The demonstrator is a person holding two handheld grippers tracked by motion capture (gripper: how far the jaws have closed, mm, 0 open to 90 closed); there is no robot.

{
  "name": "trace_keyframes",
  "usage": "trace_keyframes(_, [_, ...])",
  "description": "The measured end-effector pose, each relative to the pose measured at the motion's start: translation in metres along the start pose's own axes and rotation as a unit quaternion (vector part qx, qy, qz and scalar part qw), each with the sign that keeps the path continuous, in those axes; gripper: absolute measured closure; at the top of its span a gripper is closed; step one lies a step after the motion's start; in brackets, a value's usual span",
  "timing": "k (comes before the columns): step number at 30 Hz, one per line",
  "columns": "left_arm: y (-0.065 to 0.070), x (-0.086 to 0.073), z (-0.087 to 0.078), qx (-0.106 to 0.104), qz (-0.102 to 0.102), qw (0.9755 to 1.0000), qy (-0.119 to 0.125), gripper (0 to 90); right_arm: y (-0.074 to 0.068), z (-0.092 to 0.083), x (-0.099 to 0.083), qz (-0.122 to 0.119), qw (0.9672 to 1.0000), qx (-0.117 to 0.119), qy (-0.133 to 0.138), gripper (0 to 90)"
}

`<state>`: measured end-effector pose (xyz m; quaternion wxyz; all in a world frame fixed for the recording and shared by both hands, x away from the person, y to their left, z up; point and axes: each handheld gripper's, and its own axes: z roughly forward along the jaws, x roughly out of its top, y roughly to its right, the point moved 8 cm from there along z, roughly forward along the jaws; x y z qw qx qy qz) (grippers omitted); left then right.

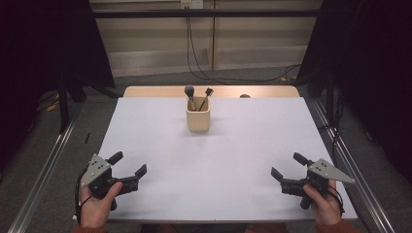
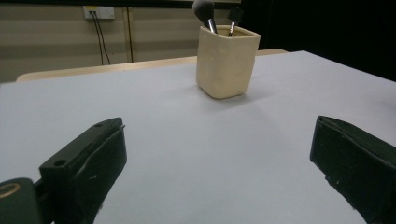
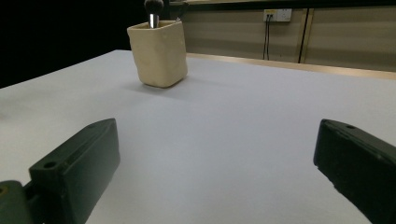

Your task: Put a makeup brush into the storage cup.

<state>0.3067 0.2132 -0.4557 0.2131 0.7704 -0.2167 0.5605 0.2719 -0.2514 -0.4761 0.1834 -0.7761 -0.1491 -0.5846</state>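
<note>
Overhead: left tongs [image 1: 130,164] low over the near left corner of the white surface [image 1: 243,145], gripped in the left hand [image 1: 97,206], jaws spread wide, nothing between them. Right tongs [image 1: 287,166] mirrored at the near right corner in the right hand [image 1: 323,204], jaws likewise wide apart and bare. Both pointed inward toward the middle of the surface.

Cream holder cup [image 1: 198,115] upright near the far edge, roughly centred between left and right edges, well apart from both tongs. Powder brush [image 1: 190,92] standing in it, round dark head up, leaning left; beside it a smaller dark-tipped brush [image 1: 208,92] leaning right. Small dark object [image 1: 245,96] at the far edge, right of the cup, too small to identify.

Left gripper view: cup [image 2: 227,60] ahead between the open jaws, both brush heads above the rim. Right gripper view: cup [image 3: 159,52] ahead and left.
</note>
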Motion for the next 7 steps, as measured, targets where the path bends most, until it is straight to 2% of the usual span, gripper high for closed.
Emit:
trace_keyframes(2, [-0.0029,-0.0012,-0.0018,0.003,-0.005,1.0,-0.002,3.8,-0.0001,0.0004,0.0001,0.001,1.0,0.001,-0.001,0.0])
trace_keyframes(7, [-0.0044,-0.0021,-0.0028,0.003,-0.003,1.0,-0.004,4.2,0.0009,0.0031,-0.0004,0.001,1.0,0.002,-0.004,0.0])
